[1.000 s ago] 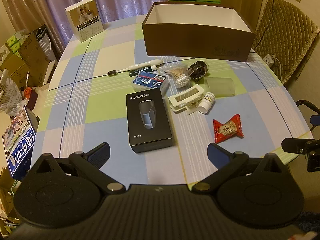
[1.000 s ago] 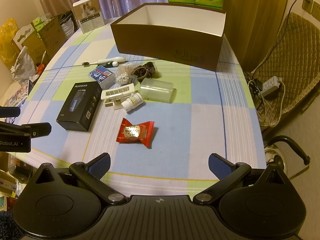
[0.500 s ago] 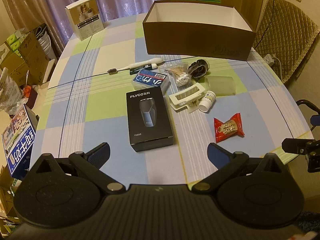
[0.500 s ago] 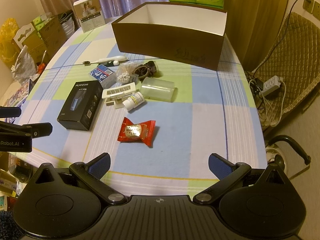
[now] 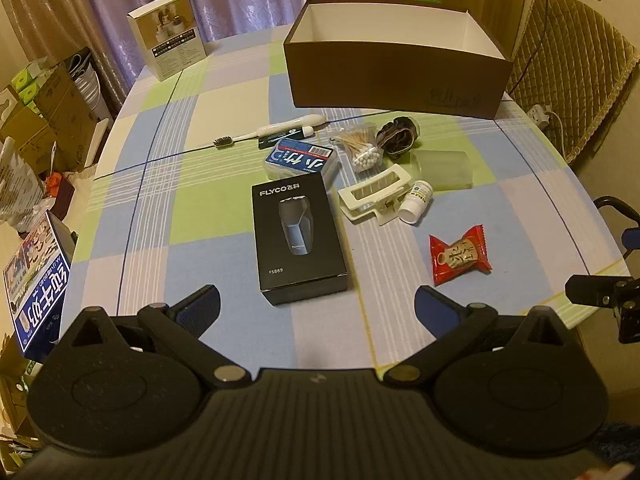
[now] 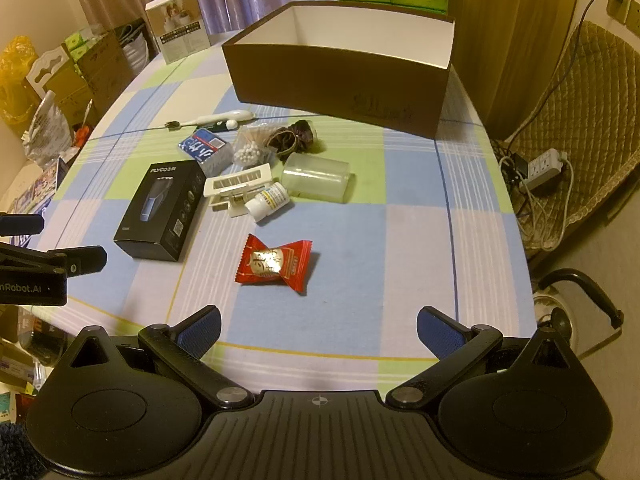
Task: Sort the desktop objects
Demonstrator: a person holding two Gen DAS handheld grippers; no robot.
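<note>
A black shaver box [image 5: 298, 236] [image 6: 164, 210] lies on the checked tablecloth, just beyond my left gripper [image 5: 318, 308], which is open and holds nothing. A red snack packet [image 6: 276, 262] [image 5: 460, 258] lies ahead of my right gripper [image 6: 319, 326], also open with nothing between its fingers. Behind these lies a cluster: a cream clip [image 5: 374, 194], a white pill bottle [image 6: 268, 202], a frosted cup on its side [image 6: 316, 178], cotton swabs [image 5: 362, 150], a blue packet [image 5: 300, 158], dark hair ties [image 6: 292, 136] and a toothbrush [image 5: 276, 132]. An open brown box [image 5: 396, 68] [image 6: 340, 68] stands at the back.
A white product carton [image 5: 168, 36] stands at the table's far left. Cardboard boxes and bags [image 5: 36, 108] crowd the floor on the left. A quilted chair [image 6: 580, 120] and a power strip [image 6: 546, 166] are on the right. The near table edge curves below both grippers.
Both grippers have crept slightly forward toward the objects and stay open. Nothing on the table has moved.
</note>
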